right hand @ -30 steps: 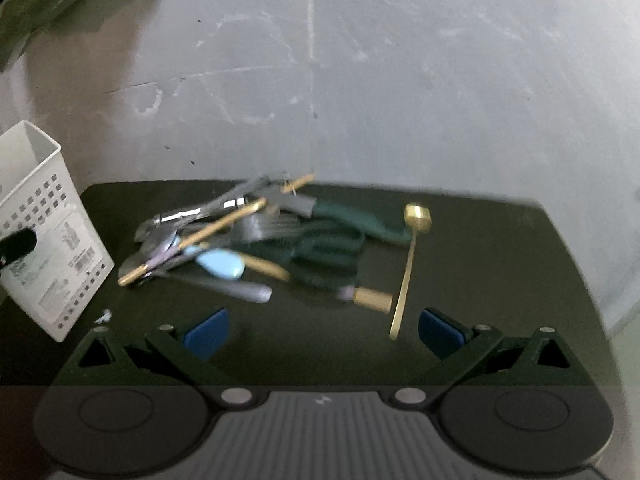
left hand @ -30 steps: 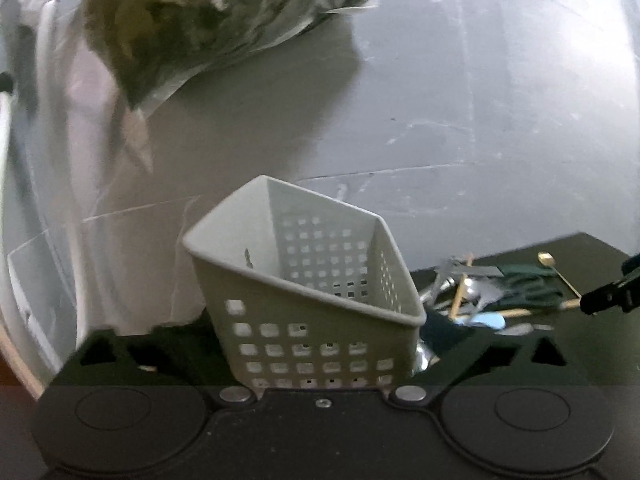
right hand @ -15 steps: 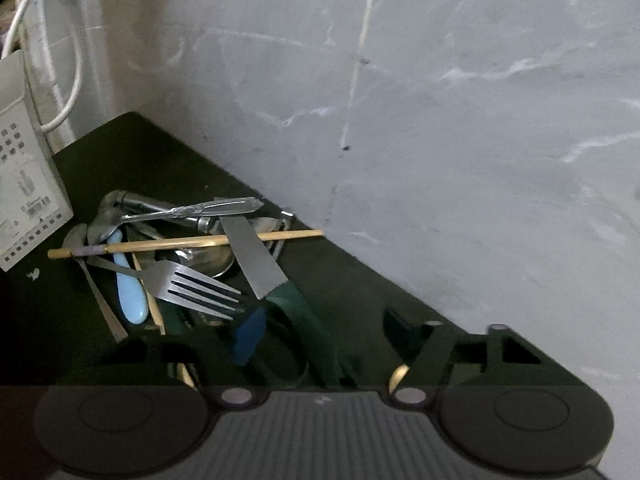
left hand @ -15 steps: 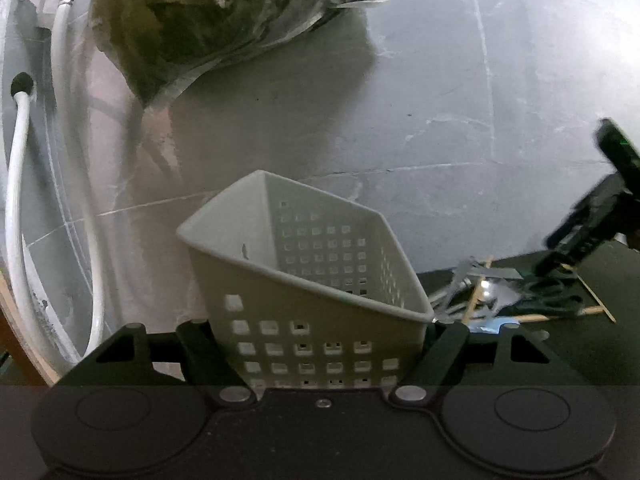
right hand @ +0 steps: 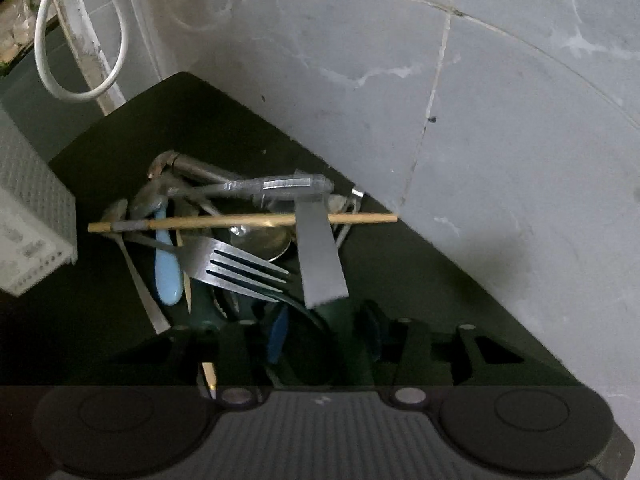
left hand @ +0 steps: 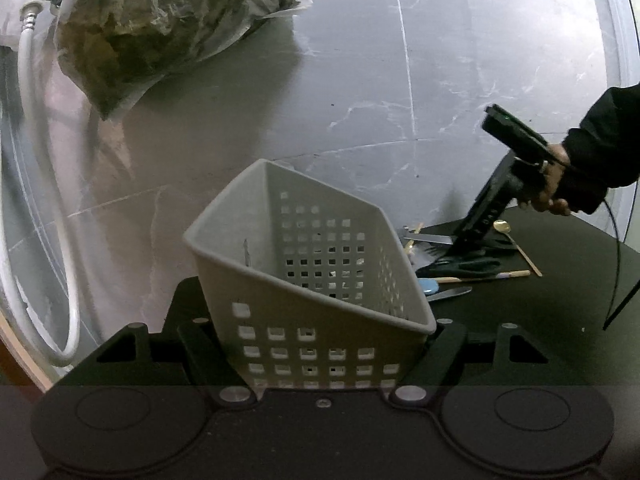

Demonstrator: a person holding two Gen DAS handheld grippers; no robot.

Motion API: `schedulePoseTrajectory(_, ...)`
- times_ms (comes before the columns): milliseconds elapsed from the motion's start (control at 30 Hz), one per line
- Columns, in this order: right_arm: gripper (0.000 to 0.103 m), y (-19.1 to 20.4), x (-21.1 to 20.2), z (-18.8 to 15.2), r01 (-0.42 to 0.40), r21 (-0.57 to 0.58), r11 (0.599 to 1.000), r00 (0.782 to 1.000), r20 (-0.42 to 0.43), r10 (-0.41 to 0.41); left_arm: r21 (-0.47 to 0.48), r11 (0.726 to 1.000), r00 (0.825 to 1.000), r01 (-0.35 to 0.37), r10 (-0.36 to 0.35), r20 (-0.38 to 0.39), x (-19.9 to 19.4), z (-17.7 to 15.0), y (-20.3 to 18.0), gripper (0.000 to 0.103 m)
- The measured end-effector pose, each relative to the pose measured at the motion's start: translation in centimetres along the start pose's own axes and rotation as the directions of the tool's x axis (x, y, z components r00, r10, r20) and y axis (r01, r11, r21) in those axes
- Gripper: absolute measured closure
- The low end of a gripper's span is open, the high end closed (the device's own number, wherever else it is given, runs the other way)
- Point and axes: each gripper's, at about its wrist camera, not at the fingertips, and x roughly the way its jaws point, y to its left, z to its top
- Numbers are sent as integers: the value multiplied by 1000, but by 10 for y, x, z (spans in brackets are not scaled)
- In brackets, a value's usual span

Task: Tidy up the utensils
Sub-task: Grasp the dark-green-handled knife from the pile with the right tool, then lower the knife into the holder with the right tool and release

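Note:
My left gripper (left hand: 320, 344) is shut on the white perforated basket (left hand: 312, 280), which stands on the dark mat and looks empty. A pile of utensils (right hand: 240, 236) lies on the mat: a steel fork (right hand: 236, 264), a wooden chopstick (right hand: 240, 221), a knife with a green handle (right hand: 320, 256), a light blue handle (right hand: 166, 272), spoons and green-handled scissors (left hand: 460, 267). My right gripper (right hand: 320, 340) is low over the near end of the pile, its fingers narrowed around the knife's green handle, though contact is hidden in shadow. It also shows in the left wrist view (left hand: 480, 220).
The dark mat (right hand: 400, 280) lies on a grey tiled floor. A bag of dried leaves (left hand: 160, 20) and a white hose (left hand: 36, 160) are at the far left. A gold spoon (left hand: 516, 240) lies behind the pile. The basket's corner (right hand: 32, 232) is left of the utensils.
My right gripper has swung down onto the pile and its fingers have narrowed around the knife's handle. The left gripper has kept hold of the basket, with the view shifted slightly.

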Motion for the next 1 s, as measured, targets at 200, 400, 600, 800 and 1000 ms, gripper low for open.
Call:
schedulePoseTrajectory(200,87,3,-15,-22,8,158,987,1000,11,-9,12,1000,1000,27,-27,3,-3,-4,2,27)
schedulePoseTrajectory(400,88,7,-48,-65,-85,493,866,987,160,6,23,998,998,55,-55,0,0,0,9,27)
schedulePoseTrajectory(600,88,40,-100,-109,-365,644,672,867,498,-6,40,993,994,112,-112,9,4,0,17,27)
schedulePoseTrajectory(800,87,116,-166,-99,-598,422,682,598,801,28,39,988,989,148,-149,17,6,-2,24,27)
schedulePoseTrajectory(1000,87,154,-163,-55,-700,328,634,558,806,199,44,986,987,160,-161,21,5,-4,25,27)
